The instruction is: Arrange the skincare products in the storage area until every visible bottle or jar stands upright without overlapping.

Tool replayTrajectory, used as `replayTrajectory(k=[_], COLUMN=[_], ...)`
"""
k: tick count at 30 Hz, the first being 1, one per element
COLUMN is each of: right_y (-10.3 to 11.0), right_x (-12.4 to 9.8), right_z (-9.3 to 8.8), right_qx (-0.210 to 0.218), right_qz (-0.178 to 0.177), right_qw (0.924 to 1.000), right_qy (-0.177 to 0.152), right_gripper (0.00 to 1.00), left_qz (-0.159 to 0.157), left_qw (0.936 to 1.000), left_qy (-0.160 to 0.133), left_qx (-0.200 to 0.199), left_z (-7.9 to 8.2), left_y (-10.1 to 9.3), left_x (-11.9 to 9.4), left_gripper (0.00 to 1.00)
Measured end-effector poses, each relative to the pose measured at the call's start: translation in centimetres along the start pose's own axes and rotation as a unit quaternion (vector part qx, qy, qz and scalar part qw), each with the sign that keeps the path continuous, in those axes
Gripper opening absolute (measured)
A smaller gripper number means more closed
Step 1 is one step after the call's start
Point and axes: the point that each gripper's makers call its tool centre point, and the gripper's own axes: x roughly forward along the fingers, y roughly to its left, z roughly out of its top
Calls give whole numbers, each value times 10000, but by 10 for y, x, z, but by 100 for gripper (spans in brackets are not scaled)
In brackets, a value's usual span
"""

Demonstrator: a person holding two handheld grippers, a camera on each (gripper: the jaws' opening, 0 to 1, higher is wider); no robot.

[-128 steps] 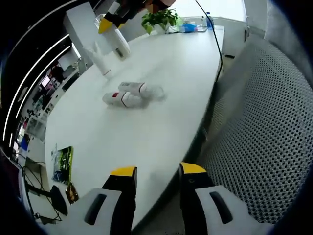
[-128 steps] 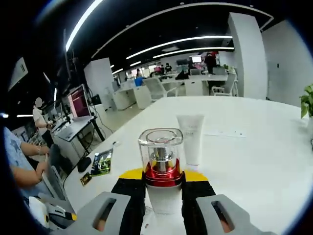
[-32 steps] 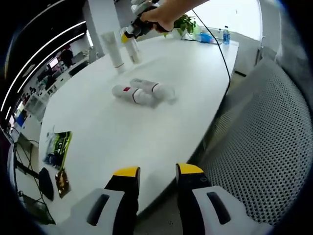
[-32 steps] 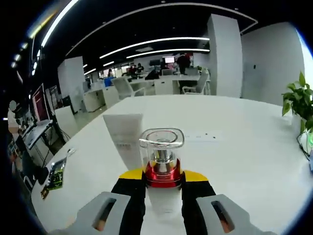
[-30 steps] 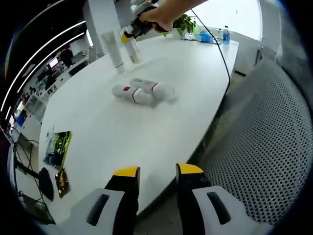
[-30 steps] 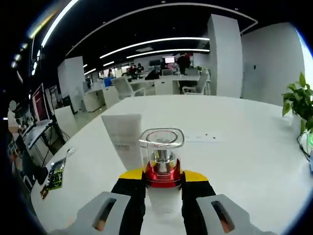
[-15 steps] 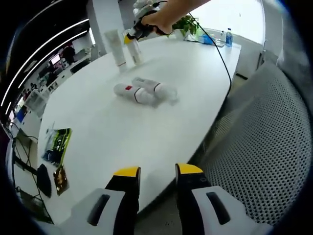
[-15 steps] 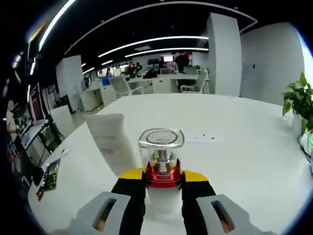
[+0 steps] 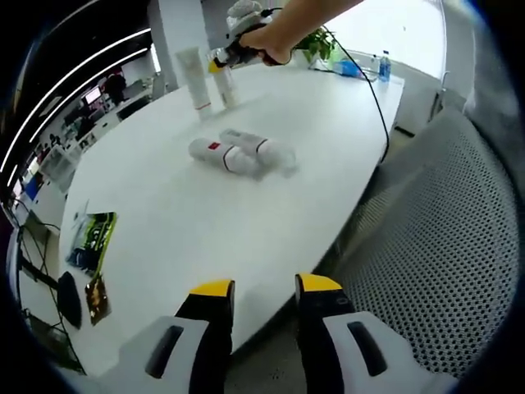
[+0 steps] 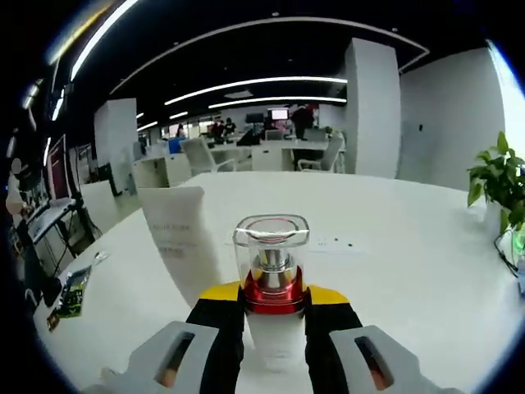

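Two white bottles with red collars [image 9: 225, 156] [image 9: 256, 146] lie side by side on the white table [image 9: 164, 222]. A white tube [image 9: 195, 78] stands upright at the far end. Beside it a hand holds my right gripper [image 9: 223, 59] on a white bottle [image 9: 226, 89]. In the right gripper view that bottle [image 10: 271, 263], with a clear cap and red collar, is upright between the jaws of my right gripper [image 10: 271, 297], which is shut on it. The tube [image 10: 184, 238] stands just left of it. My left gripper [image 9: 264, 289] hangs open over the table's near edge.
A grey mesh chair [image 9: 435, 246] stands right of the table. A black cable [image 9: 371, 90] runs across the far end near a potted plant [image 9: 316, 43] and a blue water bottle [image 9: 383, 64]. A green packet [image 9: 89, 242] lies at the table's left edge.
The right gripper has brought the clear-capped bottle from a tilted hold in the air to upright beside the tube. The left gripper has stayed open with only a small shift of view.
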Motion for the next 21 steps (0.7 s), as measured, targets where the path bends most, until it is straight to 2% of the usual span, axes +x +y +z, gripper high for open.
replayTrajectory(k=[5, 12, 15, 18, 21], right_y=[-2, -1, -2, 5, 9], right_x=[-3, -2, 1, 0, -5], right_z=[-1, -3, -3, -10, -10], right_qx=[15, 15, 75, 105, -185], right_qz=[60, 207, 384, 723, 934], right_qw=[10000, 9998, 9992, 9965, 9944], right_qy=[-74, -9, 114, 403, 466], right_gripper=[21, 22, 23, 29, 36], left_qz=[-12, -42, -29, -20, -11], left_qw=[10000, 10000, 10000, 10000, 10000], left_qy=[0, -2, -11, -3, -2], left_qx=[16, 14, 30, 42, 50], left_z=[0, 0, 1, 0, 0], left_y=[-1, -2, -2, -1, -1], left_x=[0, 0, 0, 0, -1], left_gripper=[24, 23, 22, 22, 22])
